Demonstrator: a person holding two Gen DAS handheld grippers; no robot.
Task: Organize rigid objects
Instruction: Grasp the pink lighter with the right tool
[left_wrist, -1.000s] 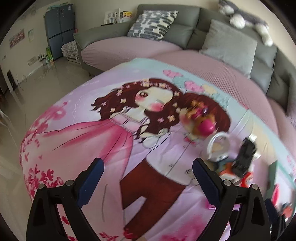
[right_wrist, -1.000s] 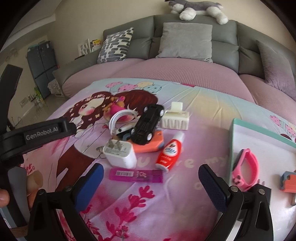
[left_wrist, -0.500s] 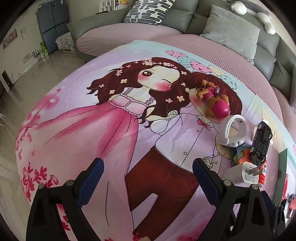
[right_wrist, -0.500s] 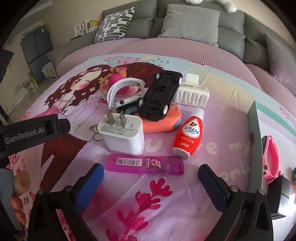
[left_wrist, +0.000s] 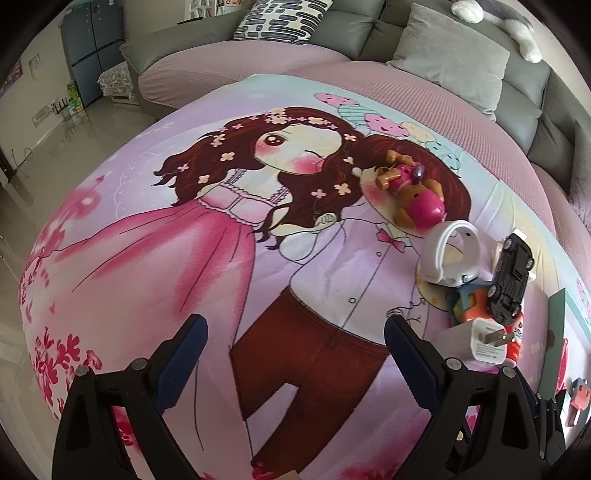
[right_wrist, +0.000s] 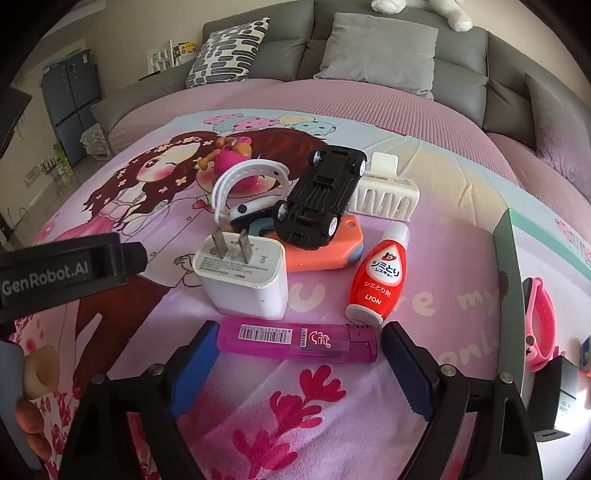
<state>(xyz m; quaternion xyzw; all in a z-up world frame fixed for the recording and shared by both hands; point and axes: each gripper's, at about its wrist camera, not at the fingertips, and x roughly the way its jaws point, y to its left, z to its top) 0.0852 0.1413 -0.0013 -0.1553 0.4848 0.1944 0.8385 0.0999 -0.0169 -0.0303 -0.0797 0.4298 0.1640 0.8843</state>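
Right gripper (right_wrist: 297, 341) closing around pink lighter (right_wrist: 297, 341) (pads not pressing); left gripper (left_wrist: 295, 334) wide.

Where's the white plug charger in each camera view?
Left wrist: white plug charger at lower right, prongs pointing right.
Right wrist: centre-left, prongs up, behind the pink lighter.
Shared landmark: black toy car, just beyond it.

Black right gripper (right_wrist: 297, 345) with blue pads (right_wrist: 194, 369), silver screws, "GenRobot.AI" marking
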